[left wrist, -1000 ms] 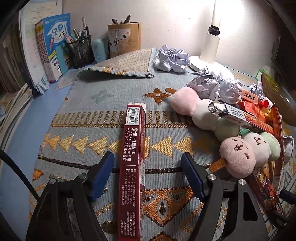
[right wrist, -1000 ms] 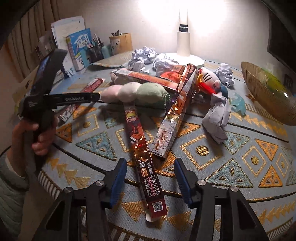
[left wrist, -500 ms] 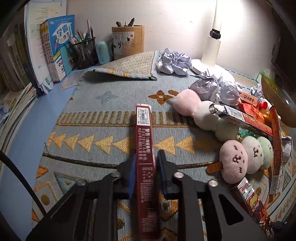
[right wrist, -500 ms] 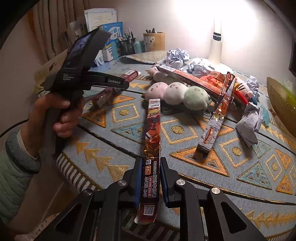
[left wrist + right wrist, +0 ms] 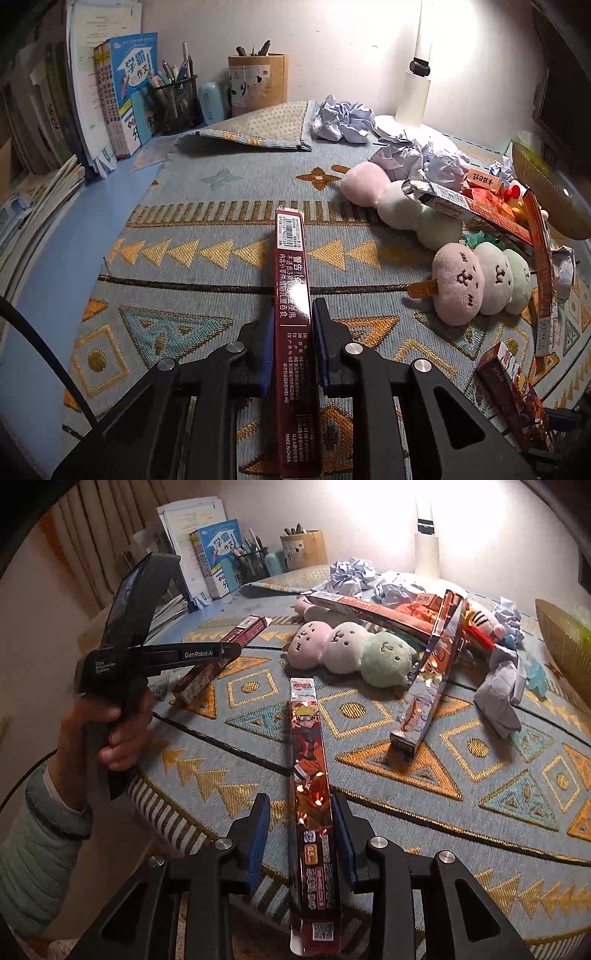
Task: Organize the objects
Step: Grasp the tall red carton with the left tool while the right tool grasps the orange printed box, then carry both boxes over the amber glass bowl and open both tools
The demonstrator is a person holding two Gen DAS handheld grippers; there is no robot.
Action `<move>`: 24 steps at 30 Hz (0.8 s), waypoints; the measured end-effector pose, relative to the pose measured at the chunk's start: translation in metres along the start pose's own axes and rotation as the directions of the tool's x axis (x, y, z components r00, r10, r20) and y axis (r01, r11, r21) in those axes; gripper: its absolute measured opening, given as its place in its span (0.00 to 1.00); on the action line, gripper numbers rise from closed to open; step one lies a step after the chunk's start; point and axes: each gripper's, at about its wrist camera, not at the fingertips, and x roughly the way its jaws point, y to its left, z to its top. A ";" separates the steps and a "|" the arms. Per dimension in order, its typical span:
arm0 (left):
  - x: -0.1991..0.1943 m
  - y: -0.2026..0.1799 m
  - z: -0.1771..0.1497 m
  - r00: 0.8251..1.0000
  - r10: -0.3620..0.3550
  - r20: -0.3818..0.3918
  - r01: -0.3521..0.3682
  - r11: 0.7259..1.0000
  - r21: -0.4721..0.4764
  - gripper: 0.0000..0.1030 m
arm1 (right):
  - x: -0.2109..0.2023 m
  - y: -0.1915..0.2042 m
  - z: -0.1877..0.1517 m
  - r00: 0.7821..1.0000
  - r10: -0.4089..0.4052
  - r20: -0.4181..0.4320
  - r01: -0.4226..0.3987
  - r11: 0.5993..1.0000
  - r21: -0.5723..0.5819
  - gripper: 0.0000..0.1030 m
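Boxes of the long, thin kind are what both claws are busy with, on a patterned cloth (image 5: 184, 221) lit by a white desk lamp (image 5: 417, 92).

Left wrist view: a dark red box (image 5: 290, 251) with white print runs lengthwise from the camera toward the lamp. The left gripper (image 5: 293, 310) has it clamped, both blue pads pressed flat against its long sides, no gap showing. Whether its far end rests on the cloth or hangs just above it I cannot tell. Between the box and the lamp lie balls of crumpled paper (image 5: 343, 118). To the right of the box, on the lamp's side of the cloth, sits a plush skewer (image 5: 480, 284) of three balls with stitched faces. Far left of the lamp stand a mesh pen pot (image 5: 177, 99) and upright books (image 5: 129, 92).

Right wrist view: a glossy cartoon-printed box (image 5: 308, 746) lies on the cloth, pointing toward the lamp (image 5: 426, 554). It sits between the jaws of the right gripper (image 5: 300, 803), which have just been opening: the left pad stands clear of the box, the right one is close beside it, so nothing is gripped. A silvery box (image 5: 424, 686) lies nearer the lamp, leaning on the clutter there, next to the plush skewer (image 5: 351, 650). Well left of the lamp, a hand (image 5: 107, 731) in a pale green sleeve (image 5: 37, 849) holds the left gripper (image 5: 229, 651), closed on the dark red box (image 5: 247, 626).
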 end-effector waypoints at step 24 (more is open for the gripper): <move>-0.079 -0.095 0.048 0.957 -0.268 0.112 0.257 0.961 0.105 0.14 | -0.086 -0.049 0.004 0.977 0.029 0.209 -0.059 0.989 0.138 0.17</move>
